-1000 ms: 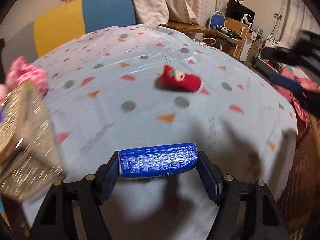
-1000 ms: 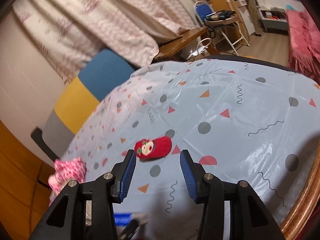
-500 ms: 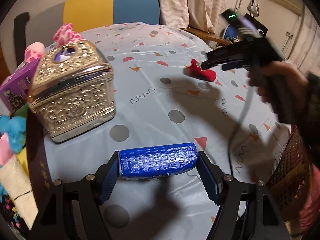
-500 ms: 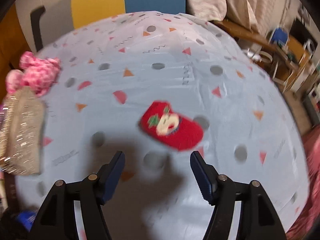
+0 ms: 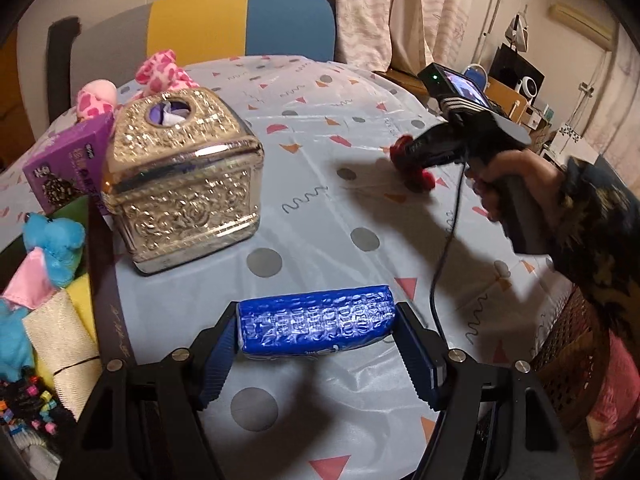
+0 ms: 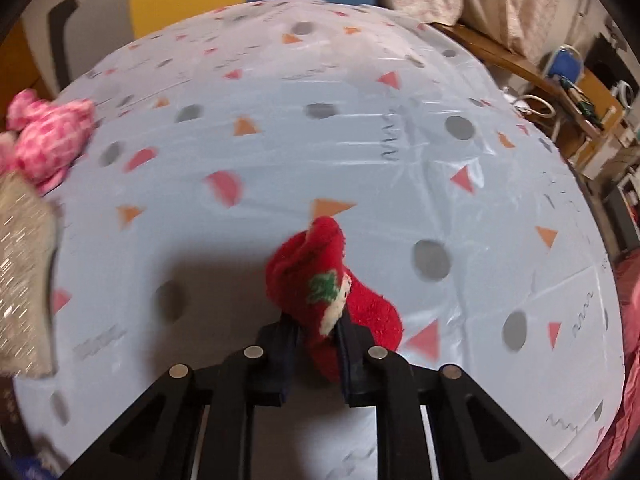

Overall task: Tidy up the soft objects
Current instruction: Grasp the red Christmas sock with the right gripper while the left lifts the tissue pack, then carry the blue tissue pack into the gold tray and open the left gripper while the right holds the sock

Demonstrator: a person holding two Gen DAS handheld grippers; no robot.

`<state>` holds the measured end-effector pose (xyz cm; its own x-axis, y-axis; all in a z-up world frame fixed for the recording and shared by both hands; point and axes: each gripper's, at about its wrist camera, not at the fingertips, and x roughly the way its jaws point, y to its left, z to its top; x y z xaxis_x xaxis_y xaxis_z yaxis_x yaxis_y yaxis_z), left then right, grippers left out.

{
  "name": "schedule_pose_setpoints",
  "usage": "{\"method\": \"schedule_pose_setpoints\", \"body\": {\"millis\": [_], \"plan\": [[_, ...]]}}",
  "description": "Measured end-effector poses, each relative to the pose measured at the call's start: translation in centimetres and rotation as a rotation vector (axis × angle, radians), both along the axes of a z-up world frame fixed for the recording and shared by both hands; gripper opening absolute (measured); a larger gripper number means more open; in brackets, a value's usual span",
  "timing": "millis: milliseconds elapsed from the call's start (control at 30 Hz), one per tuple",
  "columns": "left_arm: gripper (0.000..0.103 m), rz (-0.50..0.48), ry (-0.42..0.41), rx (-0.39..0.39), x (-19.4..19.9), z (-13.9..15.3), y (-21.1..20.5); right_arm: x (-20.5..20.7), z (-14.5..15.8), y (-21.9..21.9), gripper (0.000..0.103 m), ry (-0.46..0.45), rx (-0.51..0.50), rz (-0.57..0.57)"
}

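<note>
My left gripper (image 5: pixel 316 340) is shut on a blue soft pack (image 5: pixel 314 320), held crosswise just above the patterned tablecloth (image 5: pixel 304 184). My right gripper (image 6: pixel 318 332) is shut on a red sock (image 6: pixel 332 280) with a green and white figure; the sock bunches up between the fingers. In the left wrist view the right gripper (image 5: pixel 404 156) sits at the right of the table over the red sock (image 5: pixel 420 174).
A silver embossed tissue box (image 5: pixel 180 176) stands at the left, with a purple box (image 5: pixel 68 164) and a pink plush (image 5: pixel 160 72) behind it. A bin of blue plush toys (image 5: pixel 52 240) is at the far left. A chair (image 5: pixel 240 24) stands behind the table.
My right gripper came down over the red sock and closed on it. The left gripper swung left, bringing the tissue box into view, still holding the blue pack.
</note>
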<state>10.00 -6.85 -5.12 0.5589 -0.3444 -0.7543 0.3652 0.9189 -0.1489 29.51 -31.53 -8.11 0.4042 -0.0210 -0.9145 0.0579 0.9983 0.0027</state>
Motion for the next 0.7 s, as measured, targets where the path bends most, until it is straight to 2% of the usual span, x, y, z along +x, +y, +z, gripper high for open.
{"method": "schedule_pose_setpoints", "body": {"millis": [67,200,267,367,700], "plan": [[0.074,0.01,-0.025,0.008,-0.4,0.6,0.1,-1.4,0.5,1.9,0.016,0.017,0.061,0.058],[0.074,0.024,-0.056,-0.003,-1.1,1.8,0.5,-3.8,-0.1,5.7,0.017,0.053,0.103,0.176],[0.074,0.033,-0.078,0.0,-1.6,2.6,0.9,-4.6,-1.3,7.4,0.017,0.089,0.046,0.217],[0.074,0.054,-0.11,-0.008,-2.3,3.7,1.7,-5.1,-1.6,8.5,0.018,0.062,-0.034,0.252],[0.075,0.136,-0.158,-0.022,-3.7,5.7,4.5,-7.4,-2.0,9.7,0.02,-0.018,-0.117,0.318]]}}
